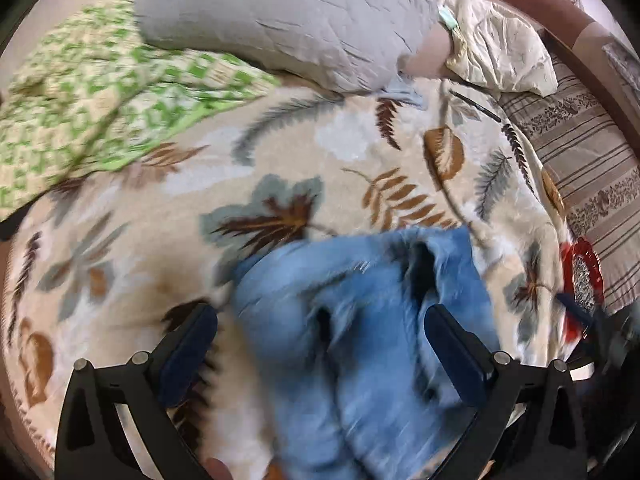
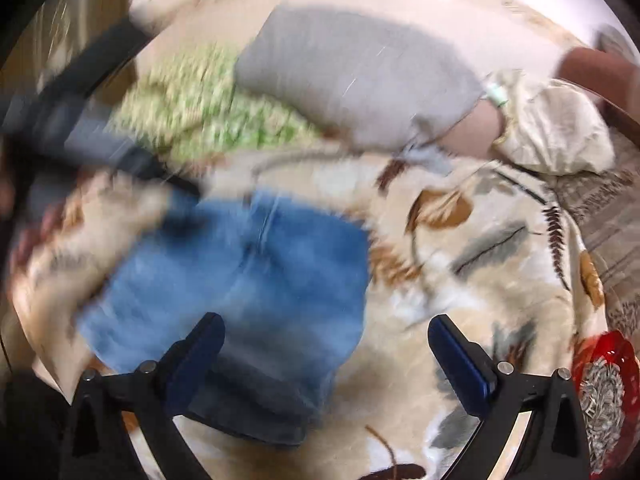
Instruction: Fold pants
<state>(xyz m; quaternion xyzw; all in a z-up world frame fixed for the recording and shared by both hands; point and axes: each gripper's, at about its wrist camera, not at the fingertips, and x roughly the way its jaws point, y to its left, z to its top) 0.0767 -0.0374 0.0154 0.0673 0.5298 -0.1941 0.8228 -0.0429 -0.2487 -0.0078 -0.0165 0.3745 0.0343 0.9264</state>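
Blue denim pants lie bunched on a leaf-patterned blanket. My left gripper hangs just above them, open, its dark blue fingers spread wide with nothing between them. In the right wrist view the pants appear as a folded blue block left of centre, blurred by motion. Above their right edge my right gripper stands open and holds nothing. The other gripper's dark body shows blurred at the upper left, near the pants' far corner.
A grey quilted pillow and a green checked cloth lie at the back. A cream pillow and striped bedding are at the right. A red dish of seeds sits at the blanket's right edge.
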